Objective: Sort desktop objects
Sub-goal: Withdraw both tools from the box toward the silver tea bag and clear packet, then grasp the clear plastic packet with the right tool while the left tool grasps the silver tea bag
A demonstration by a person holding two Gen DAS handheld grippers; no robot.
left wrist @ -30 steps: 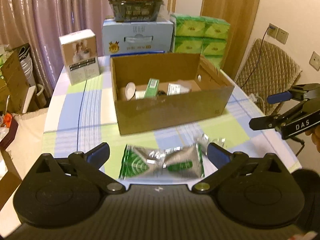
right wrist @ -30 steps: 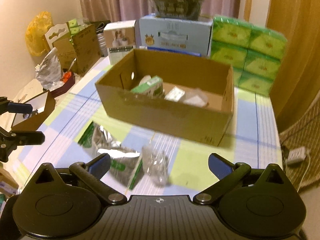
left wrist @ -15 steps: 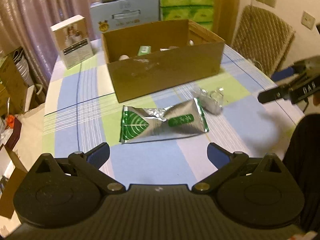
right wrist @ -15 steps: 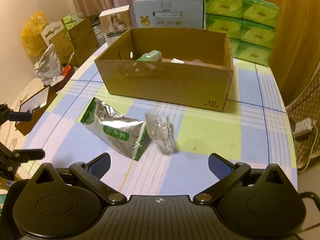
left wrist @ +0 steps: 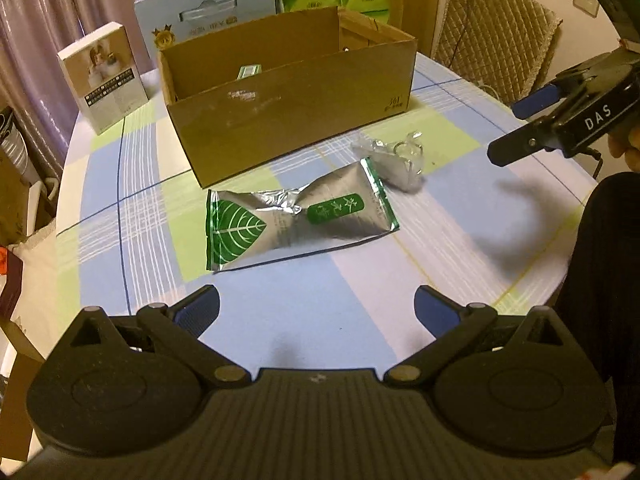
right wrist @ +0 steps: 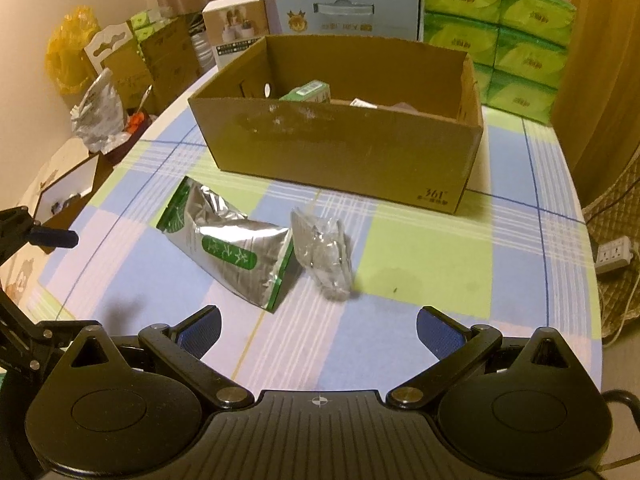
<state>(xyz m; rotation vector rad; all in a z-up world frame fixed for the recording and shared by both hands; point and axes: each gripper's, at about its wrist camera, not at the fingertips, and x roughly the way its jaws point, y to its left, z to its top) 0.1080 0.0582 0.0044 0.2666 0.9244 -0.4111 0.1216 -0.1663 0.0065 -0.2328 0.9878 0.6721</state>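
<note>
A silver pouch with a green leaf print (left wrist: 296, 220) (right wrist: 232, 246) lies flat on the checked tablecloth, in front of the open cardboard box (left wrist: 292, 120) (right wrist: 340, 148). Beside it, touching its end, rests a crumpled clear plastic bag (left wrist: 394, 158) (right wrist: 324, 250). Inside the box I see a green carton (right wrist: 308, 92) and some paper. My left gripper (left wrist: 316, 310) hovers open over the near table edge, short of the pouch. My right gripper (right wrist: 318, 326) is open too, near the clear bag, with nothing held. Each gripper shows at the side of the other's view.
Behind the cardboard box stand a white product box (left wrist: 104, 76), a pale blue carton (right wrist: 348, 8) and stacked green tissue packs (right wrist: 516, 40). A quilted chair (left wrist: 492, 36) is at the right; cartons and bags (right wrist: 100, 116) crowd the left floor. A power strip (right wrist: 614, 254) lies on the right.
Both grippers have pulled back from the box and tilted down toward the table, so the pouch and clear bag now sit farther ahead. Both stayed open.
</note>
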